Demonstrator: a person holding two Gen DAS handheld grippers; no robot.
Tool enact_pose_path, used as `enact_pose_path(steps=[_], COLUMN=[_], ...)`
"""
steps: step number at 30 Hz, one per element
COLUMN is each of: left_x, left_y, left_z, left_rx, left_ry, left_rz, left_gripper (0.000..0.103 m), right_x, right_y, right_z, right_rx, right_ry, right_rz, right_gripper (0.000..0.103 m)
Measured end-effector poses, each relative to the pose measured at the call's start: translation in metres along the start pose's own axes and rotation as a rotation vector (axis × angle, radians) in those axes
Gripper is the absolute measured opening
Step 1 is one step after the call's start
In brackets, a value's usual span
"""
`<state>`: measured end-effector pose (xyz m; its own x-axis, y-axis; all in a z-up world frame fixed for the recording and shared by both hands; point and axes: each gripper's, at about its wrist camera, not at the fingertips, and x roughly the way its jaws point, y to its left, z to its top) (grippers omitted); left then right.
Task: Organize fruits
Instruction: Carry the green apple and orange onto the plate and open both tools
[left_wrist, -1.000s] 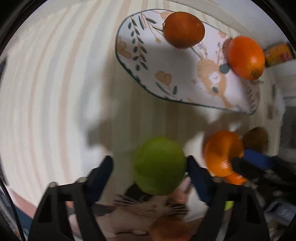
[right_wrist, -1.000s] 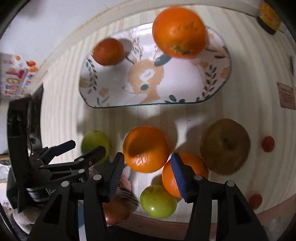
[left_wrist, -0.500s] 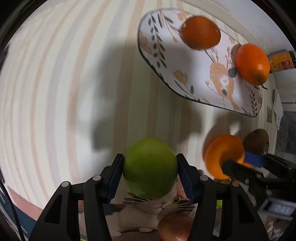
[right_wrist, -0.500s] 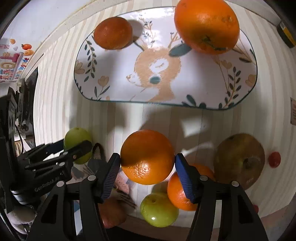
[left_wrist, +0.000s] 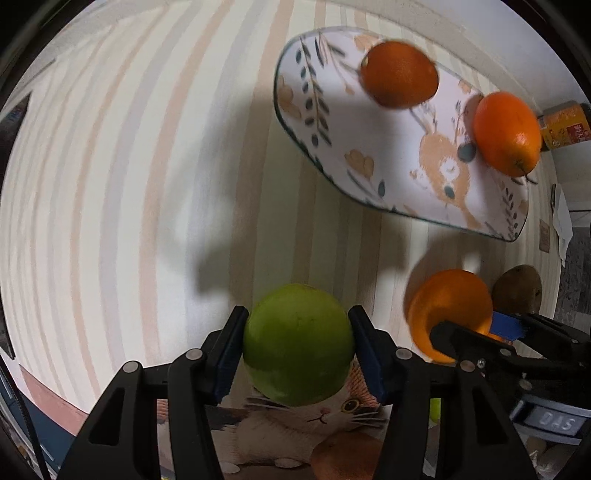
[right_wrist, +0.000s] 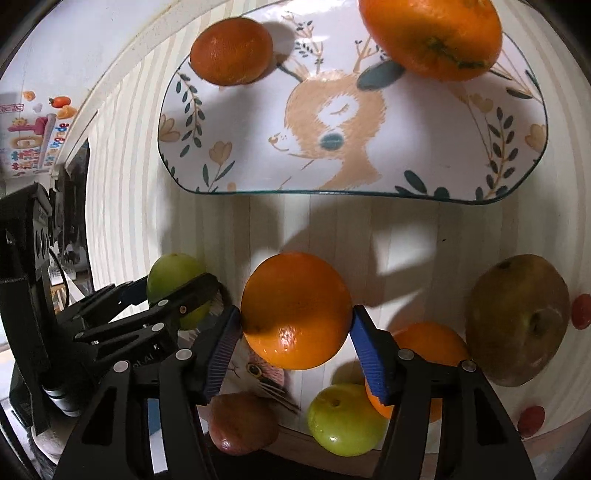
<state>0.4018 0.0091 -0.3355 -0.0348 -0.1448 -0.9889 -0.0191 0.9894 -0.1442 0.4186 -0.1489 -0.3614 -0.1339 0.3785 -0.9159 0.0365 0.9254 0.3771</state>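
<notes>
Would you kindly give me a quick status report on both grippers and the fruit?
Left gripper shut on green apple. Right gripper shut on orange. Plate ahead holds two oranges; nothing blocking the way.

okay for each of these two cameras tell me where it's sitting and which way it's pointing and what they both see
Left wrist: sits on the left gripper, looking forward and down along its fingers, shut on a green apple; the deer plate lies ahead, the right gripper at the right edge.
Right wrist: sits on the right gripper, shut on an orange; the left gripper shows at the left.
Shared: plate, both held fruits, two oranges on the plate, the brown fruit.
</notes>
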Motion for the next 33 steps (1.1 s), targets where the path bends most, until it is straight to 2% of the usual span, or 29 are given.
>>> enact_pose_path(steps=[2,5,9,12,16,20,26,33], left_x=[-0.011,-0.036,-0.091,-0.112,-0.113,-0.092,-0.055,-0.029], left_y=[0.001,-0.001,-0.011,-0.024,-0.036,-0.037,-0.028,-0.009], left_z=[0.002,0.005,0.015,0.030,0.044,0.064,0.085,0.102], left_rx=[-0.004,-0.003,0.015,0.038,0.060,0.036,-0.023,-0.121], left_ry=[-0.020,-0.065,-0.181,-0.227,-0.252,-0.223,-0.128,-0.044], left_rz=[-0.012,-0.037,-0.043,-0.044,-0.005,-0.002,-0.020,-0.087], left_gripper=[0.053,0.053,0.053,0.053,0.053,0.053,0.053,0.053], right_x=[-0.007,-0.031,-0.072,-0.096,-0.105,-0.102,-0.070,-0.052], right_y=[-0.002,-0.003,0.007,0.012,0.010,-0.002,-0.007,-0.012], right_z=[-0.001,-0.002,-0.003,0.003,0.020,0.035,0.057,0.069], right_rx=[-0.008,-0.013,-0.062,-0.078,-0.071,-0.051,-0.014,0.010], right_ry=[-0.036,-0.085,-0.187,-0.236,-0.260,-0.254,-0.216,-0.209], right_rz=[-0.022,-0.009,-0.045,-0.060,-0.089,-0.091,-0.106,-0.101], right_gripper=[0.063,0.063,0.063,0.063,0.063,0.063,0.063,0.063])
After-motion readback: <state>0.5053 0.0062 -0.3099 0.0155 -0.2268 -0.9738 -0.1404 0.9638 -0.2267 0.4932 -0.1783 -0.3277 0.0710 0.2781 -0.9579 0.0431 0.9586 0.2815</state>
